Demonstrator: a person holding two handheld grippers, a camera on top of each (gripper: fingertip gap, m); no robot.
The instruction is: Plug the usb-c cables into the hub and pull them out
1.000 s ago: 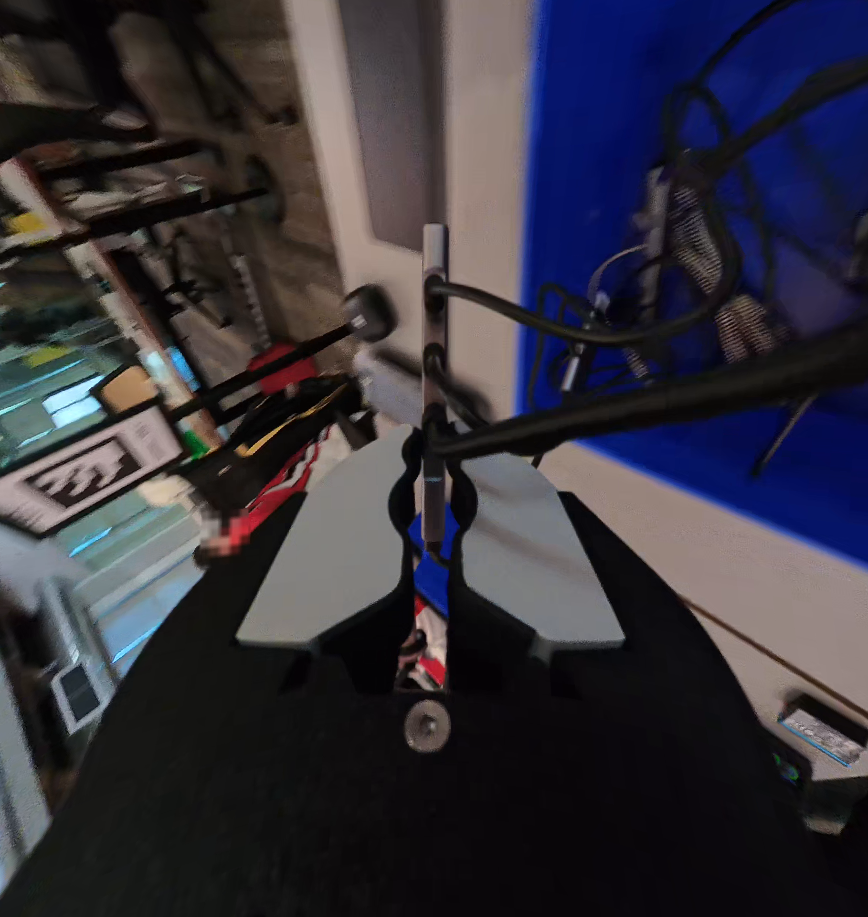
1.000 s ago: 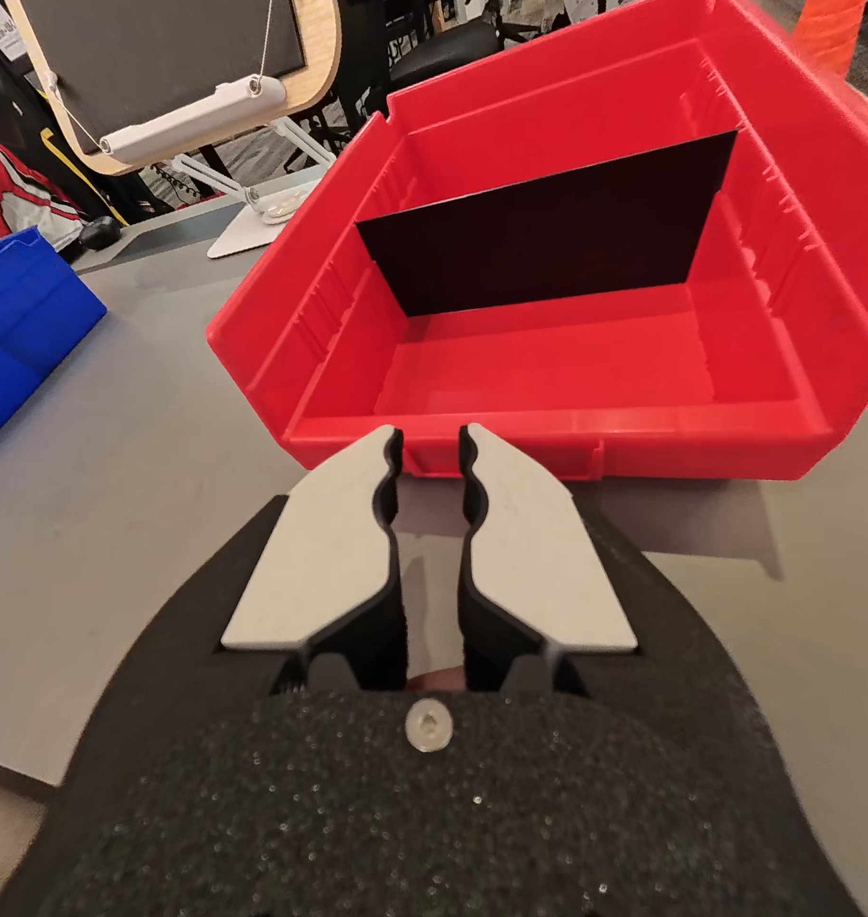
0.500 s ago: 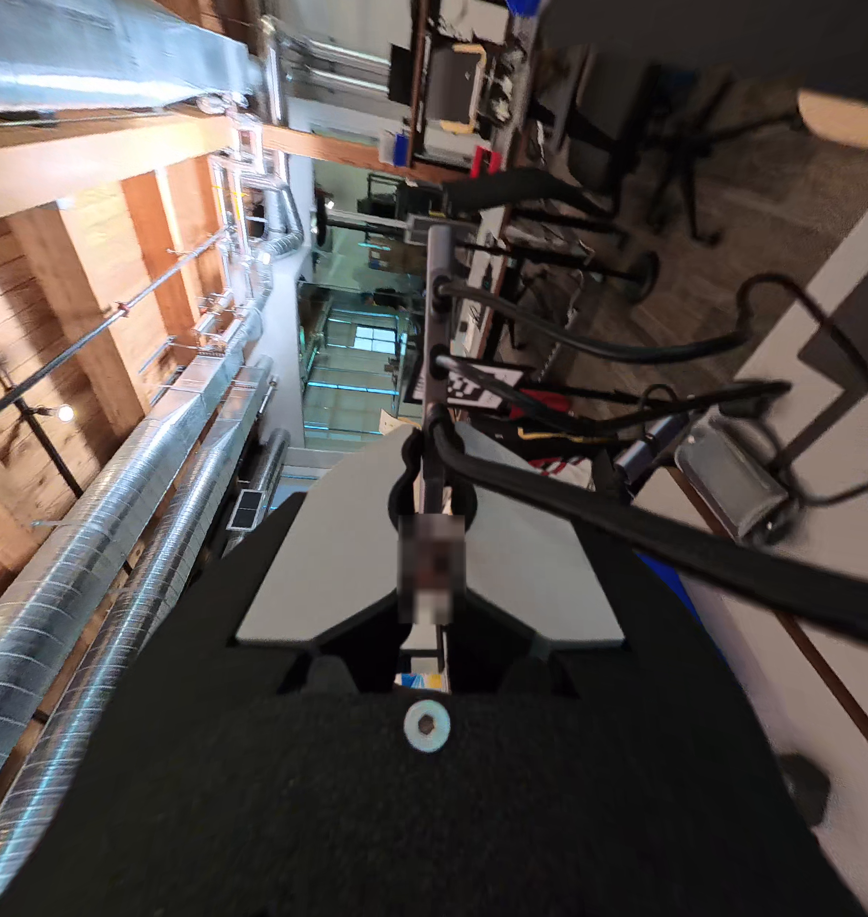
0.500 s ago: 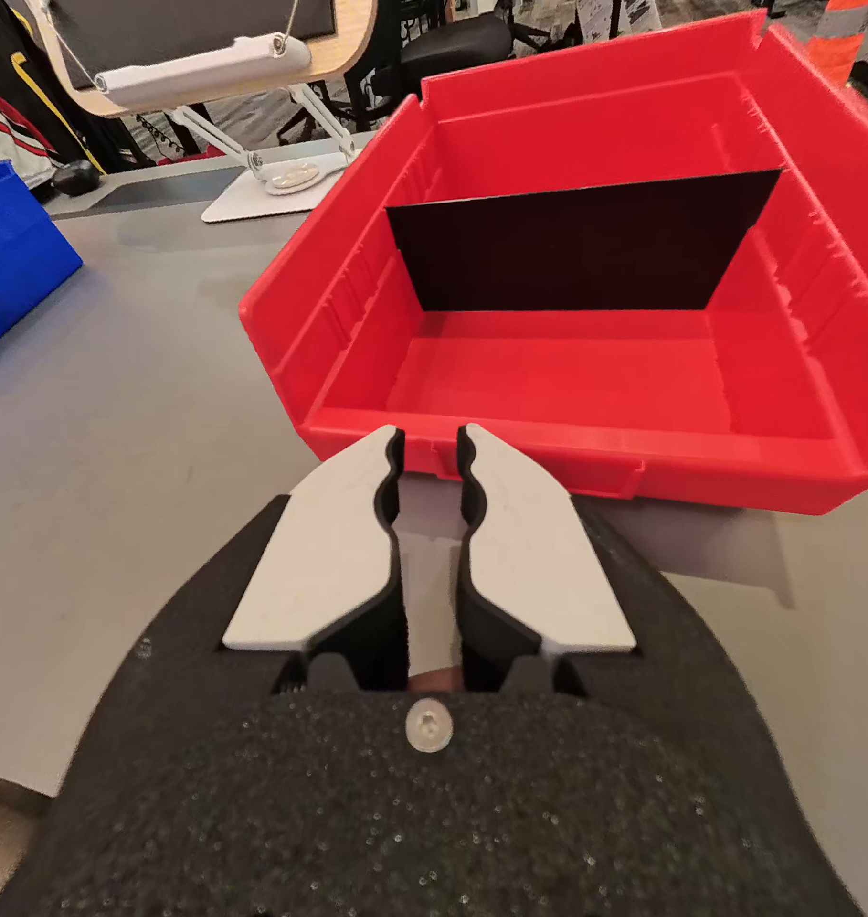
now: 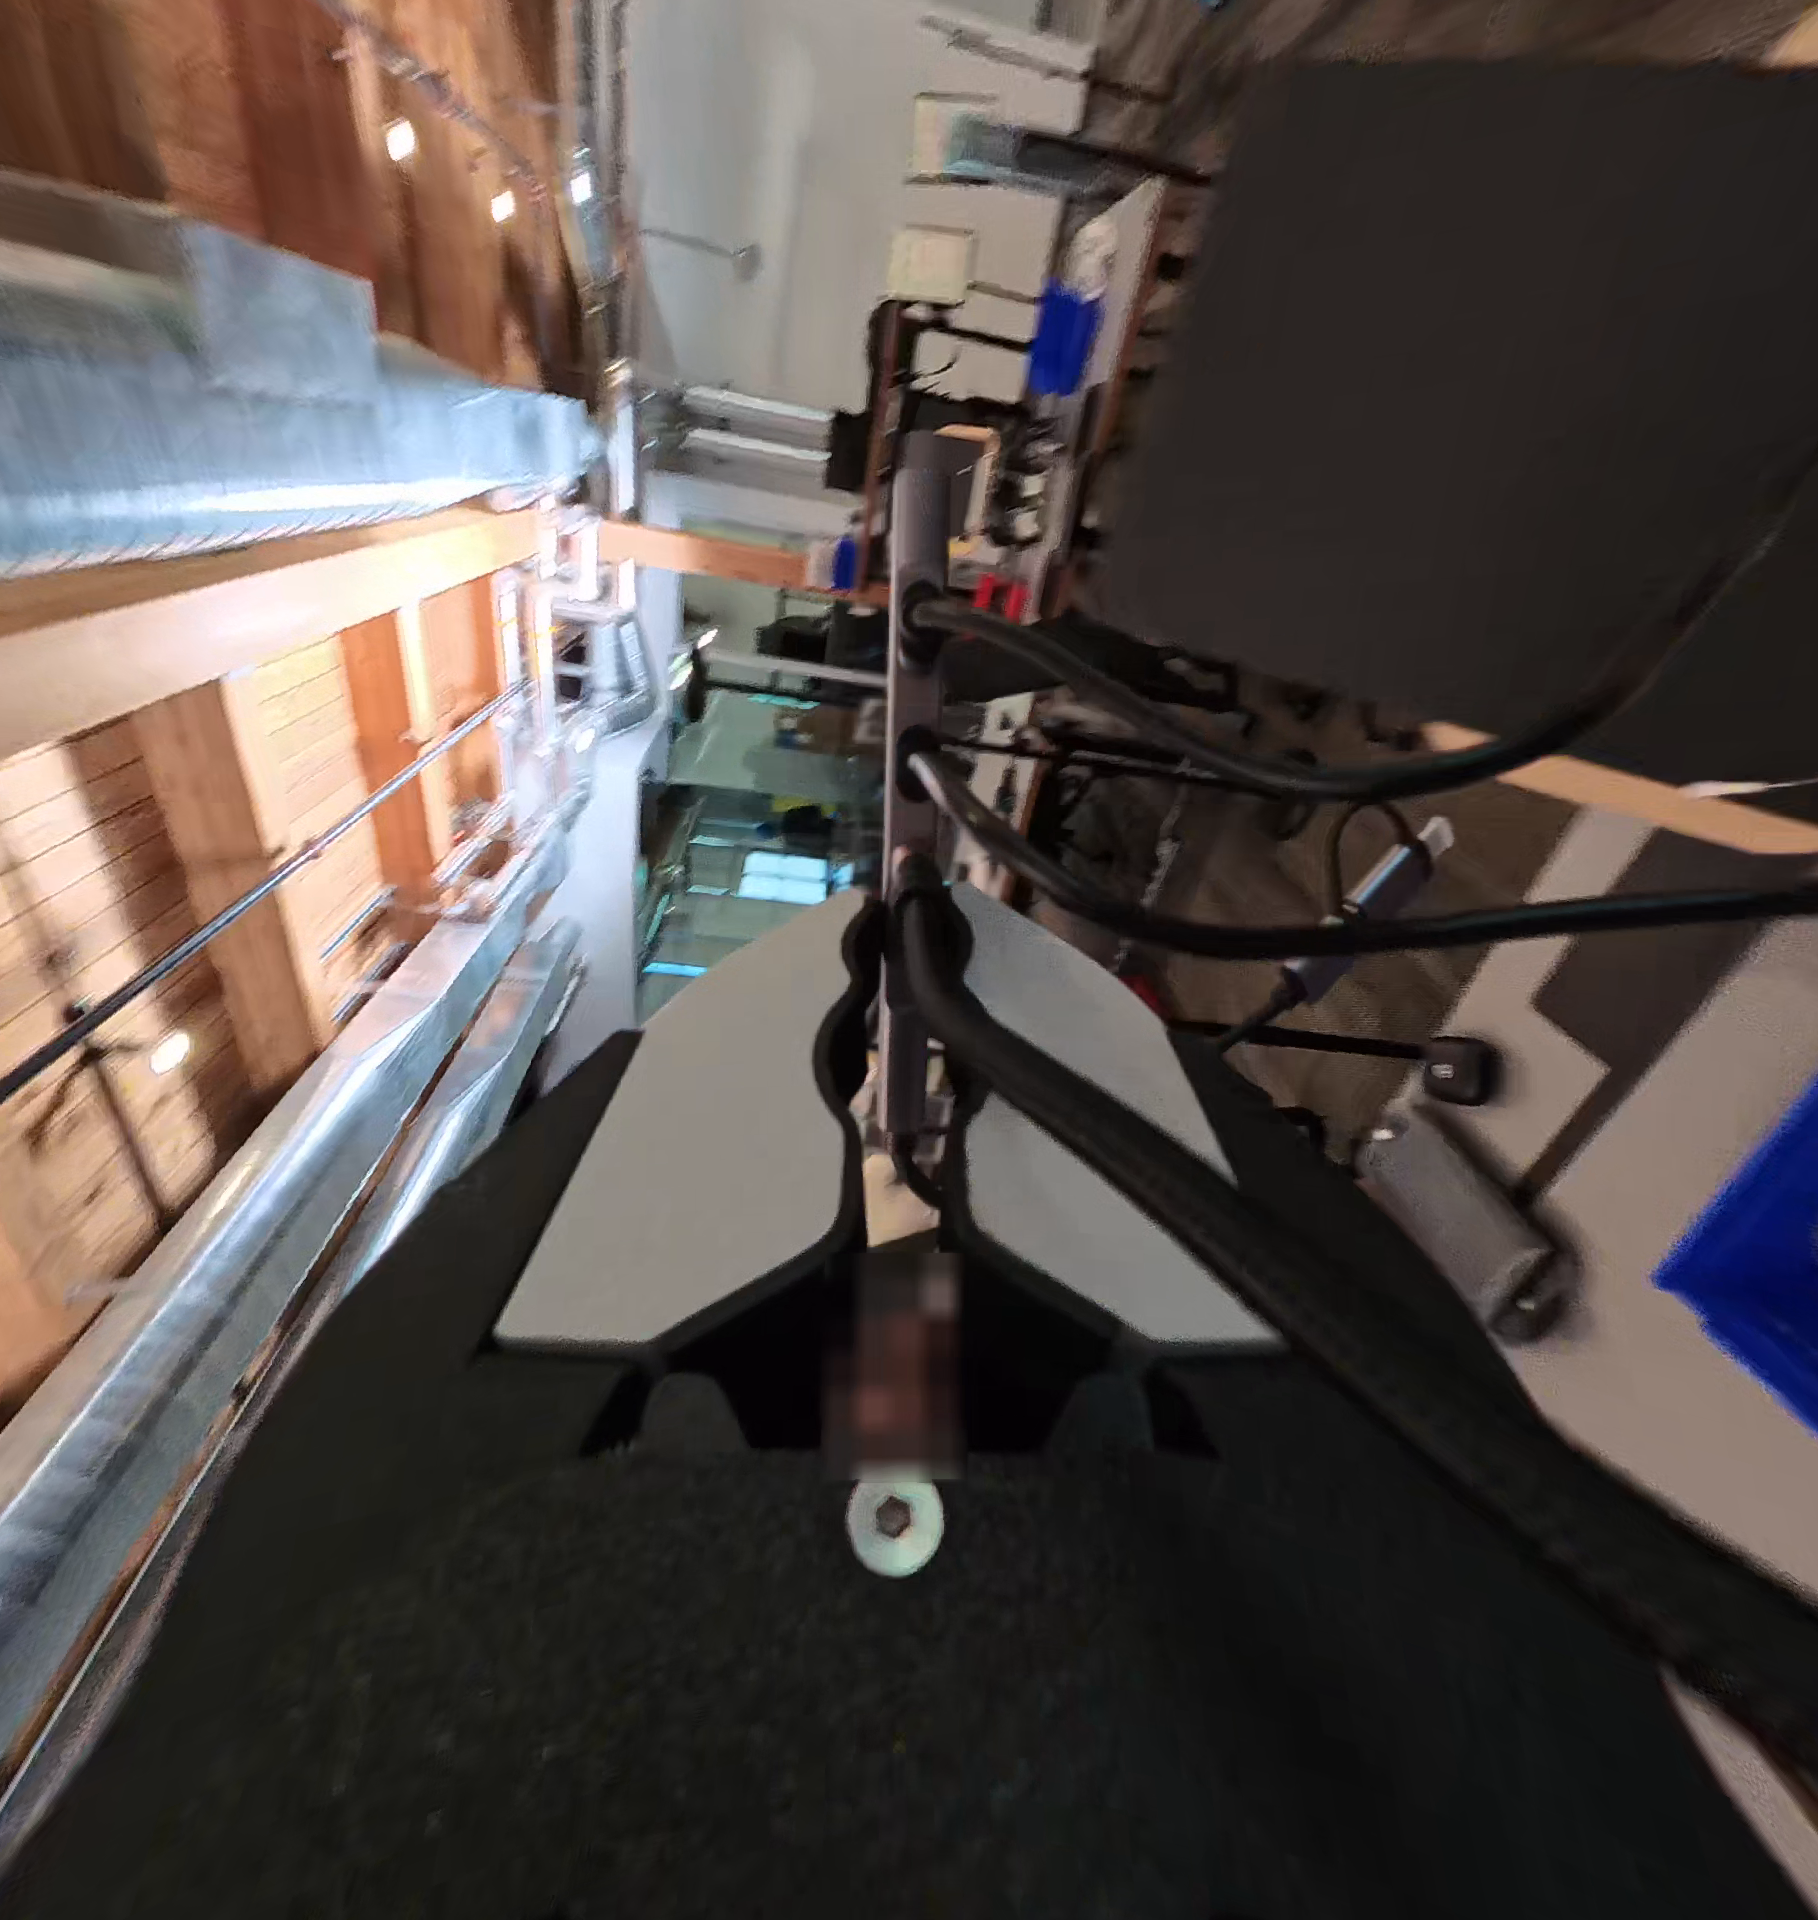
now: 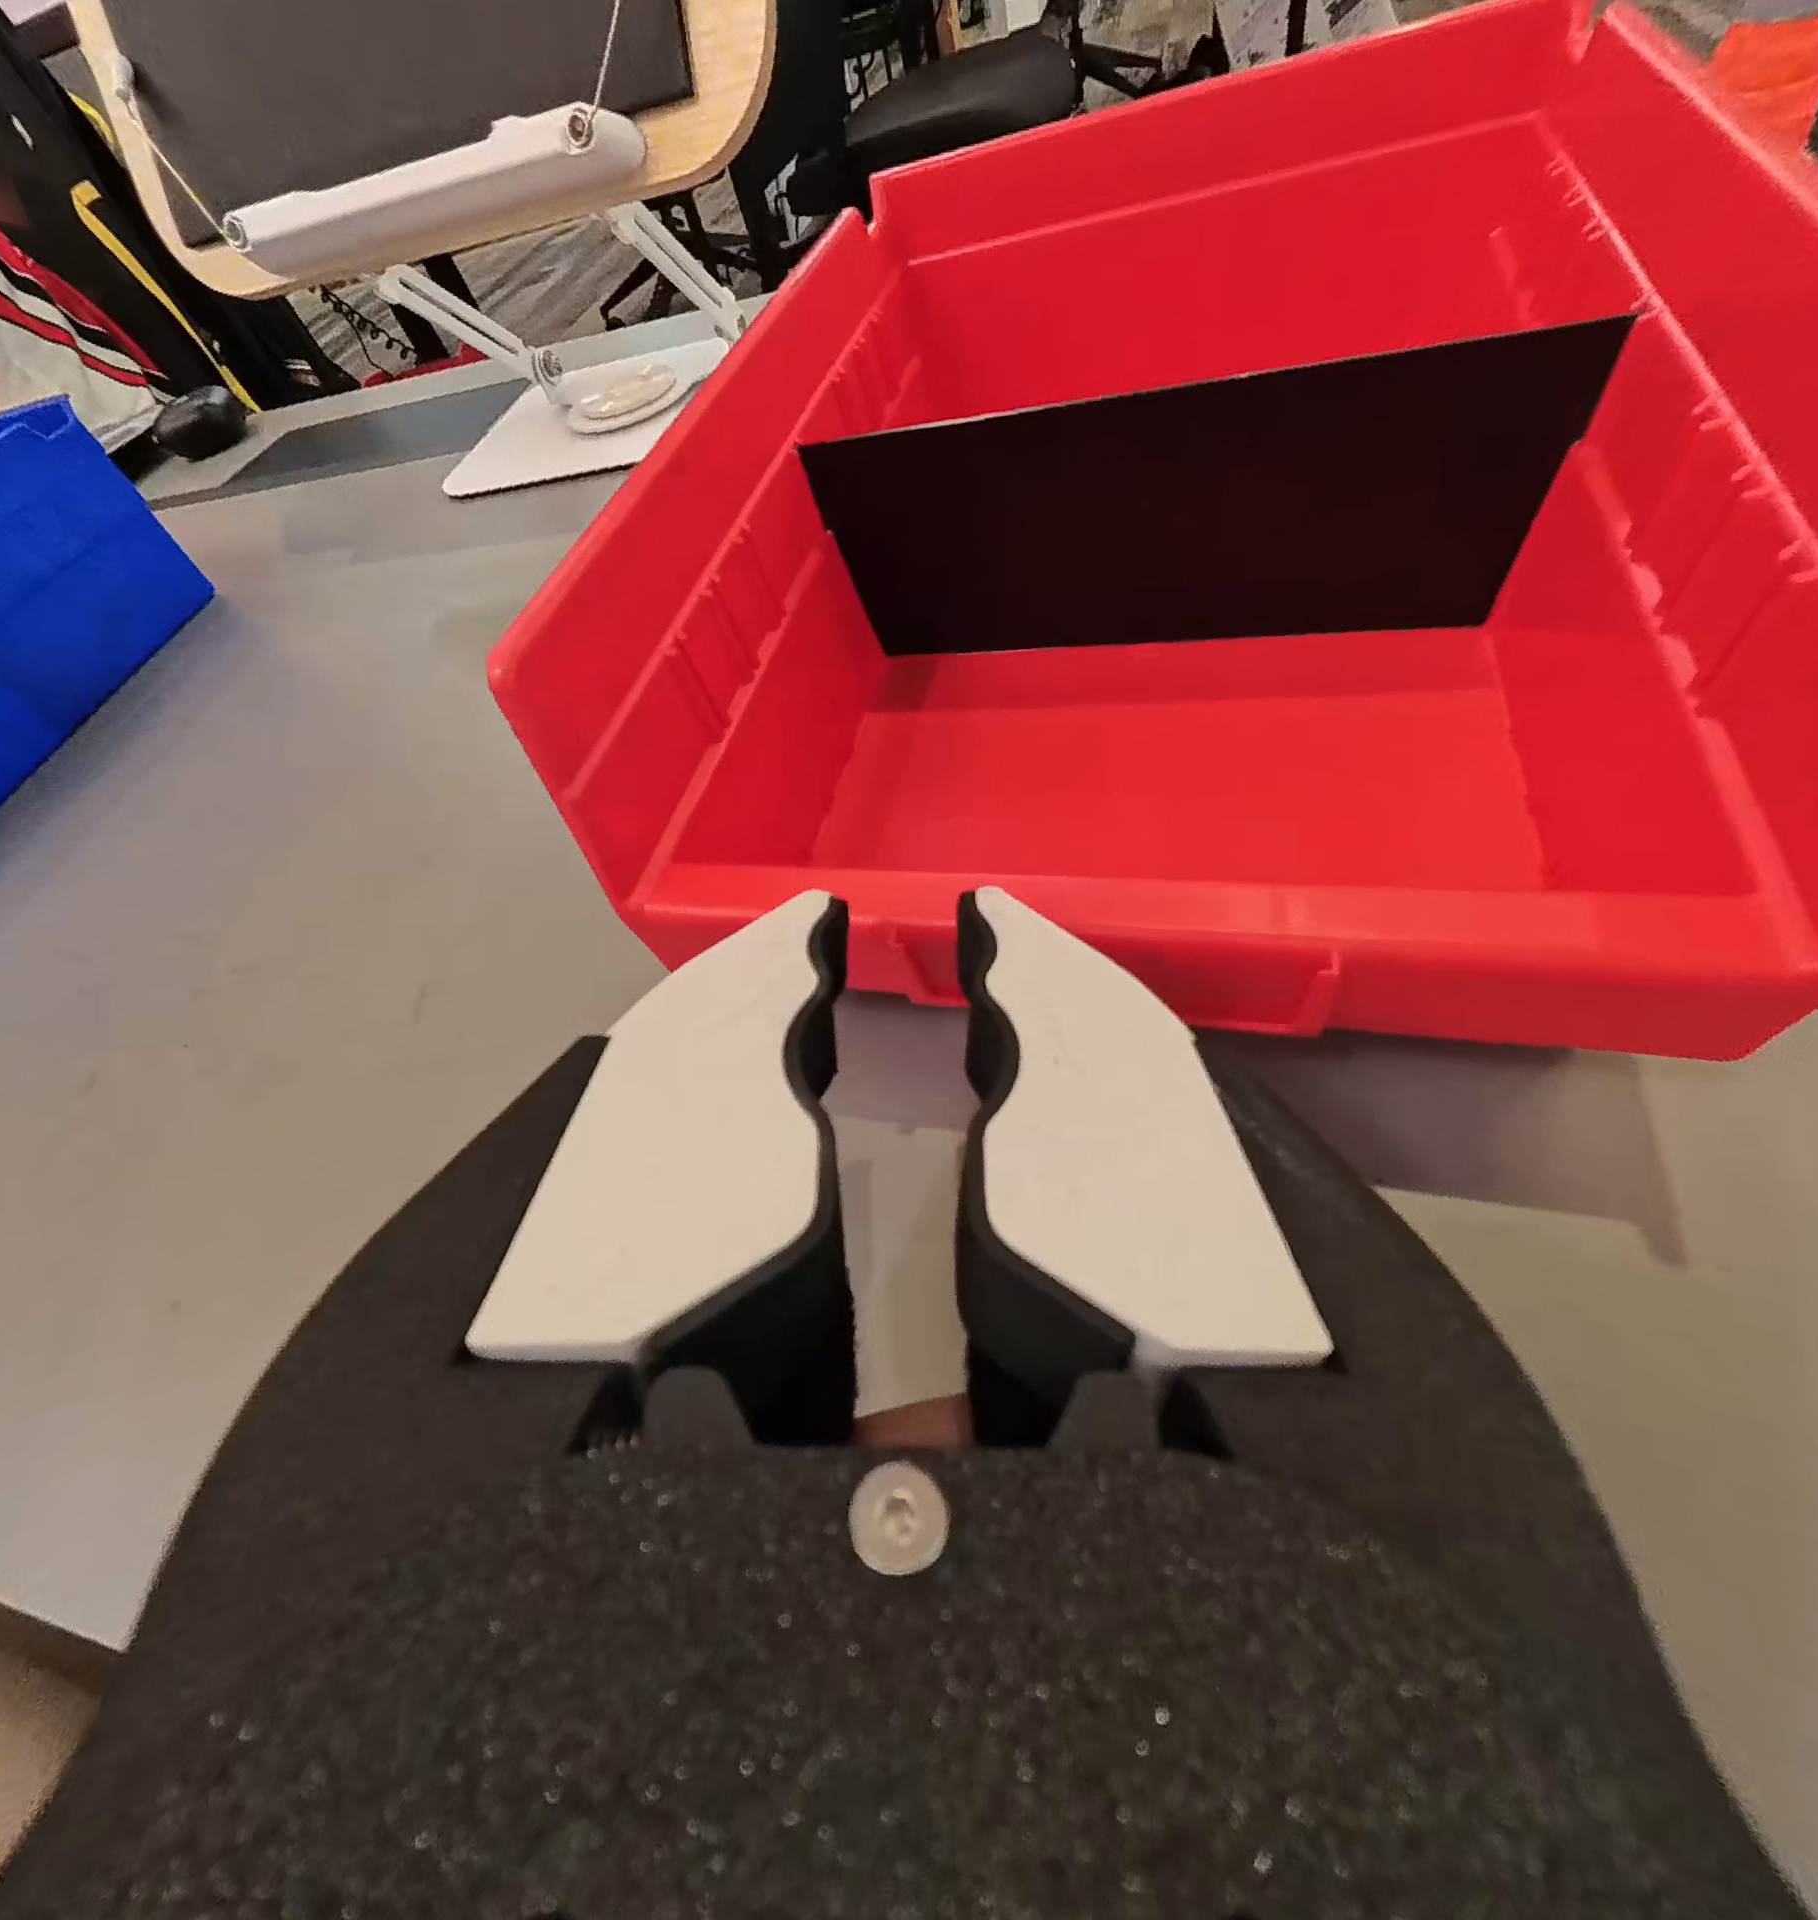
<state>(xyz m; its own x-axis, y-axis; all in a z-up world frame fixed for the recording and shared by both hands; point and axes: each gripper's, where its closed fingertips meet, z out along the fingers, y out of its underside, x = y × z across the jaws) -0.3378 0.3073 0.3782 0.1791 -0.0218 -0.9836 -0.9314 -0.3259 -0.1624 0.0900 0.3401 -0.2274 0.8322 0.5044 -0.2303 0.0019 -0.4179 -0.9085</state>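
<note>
Between the fingers of the left gripper (image 5: 905, 935): slim grey hub (image 5: 915, 665), pinched edge-on, held aloft; three black usb-c cables (image 5: 1144, 696) plugged in, trailing right. Right gripper (image 6: 897, 914): parted slightly, holding nothing, low over grey table (image 6: 261, 831), just before red bin (image 6: 1248, 945) with black divider (image 6: 1196, 520)

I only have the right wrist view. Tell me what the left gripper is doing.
Observer: The left gripper is shut on the hub, a slim grey bar held edge-on in the air.
Operator: Report the cables.
Observer: Three black cables sit in ports along its right edge.
Operator: Say where they lead.
Observer: They trail off right, toward the table beside a blue bin.
</note>
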